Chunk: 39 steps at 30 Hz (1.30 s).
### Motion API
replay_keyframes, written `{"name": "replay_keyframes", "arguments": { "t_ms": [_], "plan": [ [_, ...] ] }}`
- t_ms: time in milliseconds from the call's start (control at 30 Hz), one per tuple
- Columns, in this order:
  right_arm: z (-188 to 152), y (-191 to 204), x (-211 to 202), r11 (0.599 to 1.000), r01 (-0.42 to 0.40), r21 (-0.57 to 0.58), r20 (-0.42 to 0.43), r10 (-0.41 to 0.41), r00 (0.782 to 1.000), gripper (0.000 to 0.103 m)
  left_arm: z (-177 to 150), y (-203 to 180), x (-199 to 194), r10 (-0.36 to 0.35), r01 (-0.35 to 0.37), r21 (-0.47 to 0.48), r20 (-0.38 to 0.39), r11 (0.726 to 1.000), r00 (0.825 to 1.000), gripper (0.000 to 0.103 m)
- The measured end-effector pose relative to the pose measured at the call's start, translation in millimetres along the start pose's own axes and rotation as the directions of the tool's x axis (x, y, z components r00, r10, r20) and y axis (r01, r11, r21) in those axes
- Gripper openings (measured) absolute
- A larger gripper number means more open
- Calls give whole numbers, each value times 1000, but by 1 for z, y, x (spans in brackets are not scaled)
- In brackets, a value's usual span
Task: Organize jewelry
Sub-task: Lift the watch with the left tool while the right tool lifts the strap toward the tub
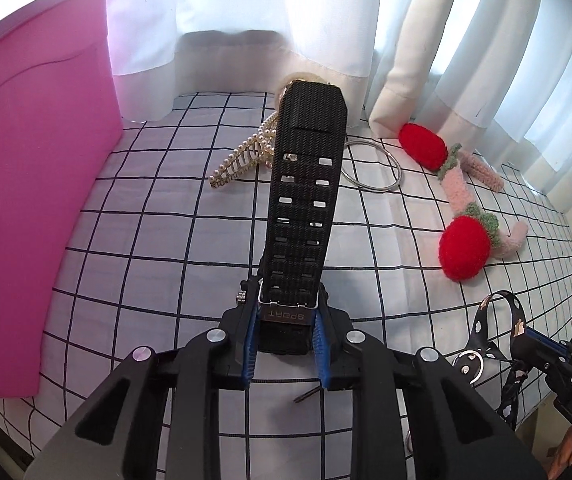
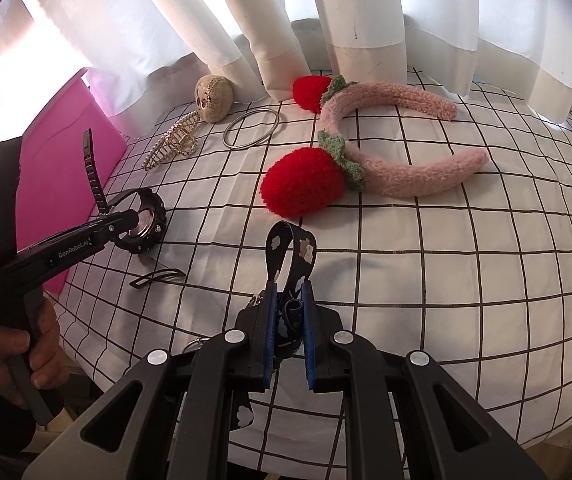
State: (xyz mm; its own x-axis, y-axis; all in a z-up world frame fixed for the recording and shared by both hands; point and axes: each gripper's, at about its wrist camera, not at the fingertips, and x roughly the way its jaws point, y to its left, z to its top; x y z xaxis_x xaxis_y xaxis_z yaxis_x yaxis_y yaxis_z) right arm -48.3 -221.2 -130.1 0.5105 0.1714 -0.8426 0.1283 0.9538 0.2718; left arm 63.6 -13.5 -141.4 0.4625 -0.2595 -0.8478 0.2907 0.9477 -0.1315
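Beside the pink box [image 1: 34,184], above the checked cloth [image 1: 158,240], a black watch [image 1: 305,184] is clamped at its case by the left gripper [image 1: 284,344]. A dark strap [image 2: 291,264] is pinched in the narrow right gripper [image 2: 287,336]. The watch could probably slip out, because its long band stands up and is heavy.

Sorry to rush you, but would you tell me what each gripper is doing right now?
Left gripper: closed on the black watch, gripped at its buckle end.
Right gripper: closed on the dark patterned strap.

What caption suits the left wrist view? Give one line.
Left gripper clamps a black sport watch above the checked cloth, beside a pink box.
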Motion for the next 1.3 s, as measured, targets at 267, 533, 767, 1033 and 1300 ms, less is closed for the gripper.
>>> {"name": "replay_keyframes", "arguments": {
  "t_ms": [267,533,767,1033,1300],
  "plan": [
    [14,9,-17,999,-14,-32,54,16,998,12,9,4,-35,-2,2,-2,51,1000,999,22],
    [35,26,-39,996,-21,-88,111,31,993,12,25,10,-75,-14,17,-24,120,1000,993,22],
    [65,59,-67,983,-31,-182,181,64,981,12,45,19,-120,-7,16,-46,204,999,979,22],
    [123,128,-101,937,-93,-335,296,198,934,12,82,51,-192,59,-25,-101,350,995,935,22],
    [175,241,-104,827,-205,-523,304,406,862,12,98,130,-243,229,-143,-230,414,963,881,22]
  ]
}}
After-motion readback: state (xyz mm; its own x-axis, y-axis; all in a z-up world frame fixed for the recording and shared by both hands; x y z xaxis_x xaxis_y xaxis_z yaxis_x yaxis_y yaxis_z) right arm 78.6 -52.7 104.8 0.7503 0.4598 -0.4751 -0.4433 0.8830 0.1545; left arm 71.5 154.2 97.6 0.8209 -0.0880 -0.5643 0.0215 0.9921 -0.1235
